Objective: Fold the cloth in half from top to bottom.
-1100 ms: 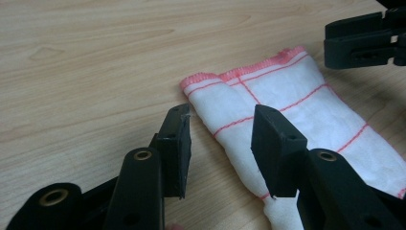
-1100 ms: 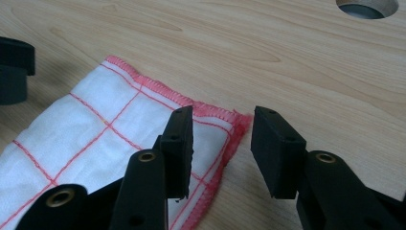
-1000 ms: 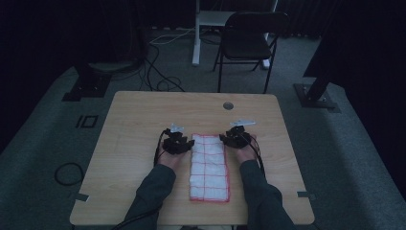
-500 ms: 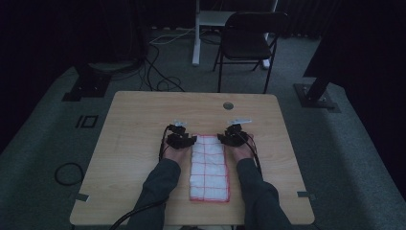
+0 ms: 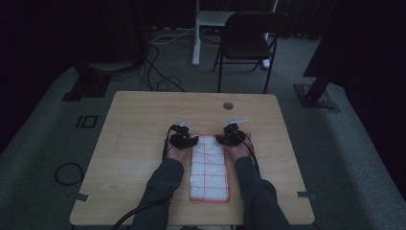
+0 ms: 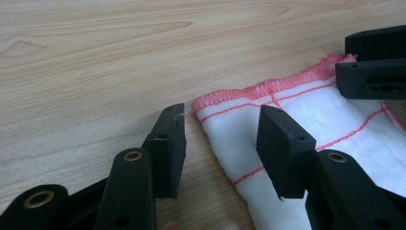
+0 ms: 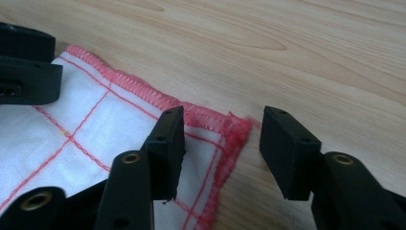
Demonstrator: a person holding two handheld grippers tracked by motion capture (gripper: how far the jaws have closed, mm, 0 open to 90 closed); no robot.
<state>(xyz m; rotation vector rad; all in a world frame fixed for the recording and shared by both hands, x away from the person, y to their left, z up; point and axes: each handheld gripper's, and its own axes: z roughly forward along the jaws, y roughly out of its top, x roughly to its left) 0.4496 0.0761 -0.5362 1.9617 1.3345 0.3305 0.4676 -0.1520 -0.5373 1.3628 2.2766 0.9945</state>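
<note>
High view: my left gripper (image 5: pixel 184 139) and right gripper (image 5: pixel 229 136) flank the cloth's (image 5: pixel 208 167) far corners at center frame. Left gripper view: jaws just opened wide, astride one corner, nothing pinched. Right gripper view: likewise, having just widened. Closing now, a pad could miss the hem and snag only threads.

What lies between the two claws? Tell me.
The far end of the white cloth with red stitching spans between left claw and right claw, seen in the high view.
</note>
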